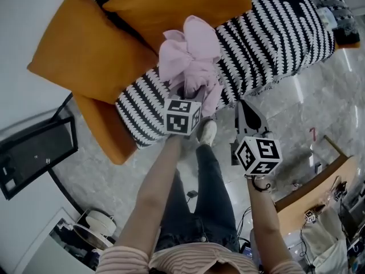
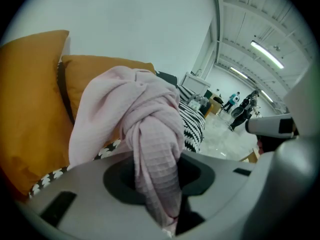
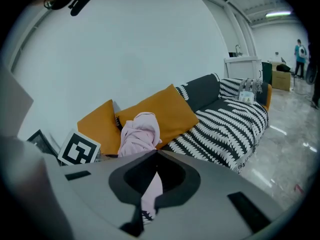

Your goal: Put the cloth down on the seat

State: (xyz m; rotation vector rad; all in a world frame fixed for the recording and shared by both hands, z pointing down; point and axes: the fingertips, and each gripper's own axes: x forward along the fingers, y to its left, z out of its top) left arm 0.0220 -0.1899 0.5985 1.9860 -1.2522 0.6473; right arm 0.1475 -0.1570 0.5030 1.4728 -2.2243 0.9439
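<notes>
A crumpled pink cloth (image 1: 191, 53) hangs bunched in my left gripper (image 1: 191, 90), which is shut on its lower part just above the front edge of the sofa seat (image 1: 274, 33). In the left gripper view the cloth (image 2: 145, 119) fills the gap between the jaws of the left gripper (image 2: 157, 176). The seat has a black-and-white patterned cover (image 3: 225, 124). My right gripper (image 1: 244, 106) is to the right, over the floor in front of the sofa, shut and holding nothing. From the right gripper (image 3: 156, 153) I see the cloth (image 3: 140, 134) past the closed tips.
Two orange cushions (image 1: 85, 50) (image 1: 171, 4) lean at the sofa's back and left end. A bag and small items (image 1: 336, 16) lie at its far right. A black frame (image 1: 34, 153) stands on the left, a wooden table (image 1: 313, 181) at lower right. The person's shoe (image 1: 208, 131) is on the marble floor.
</notes>
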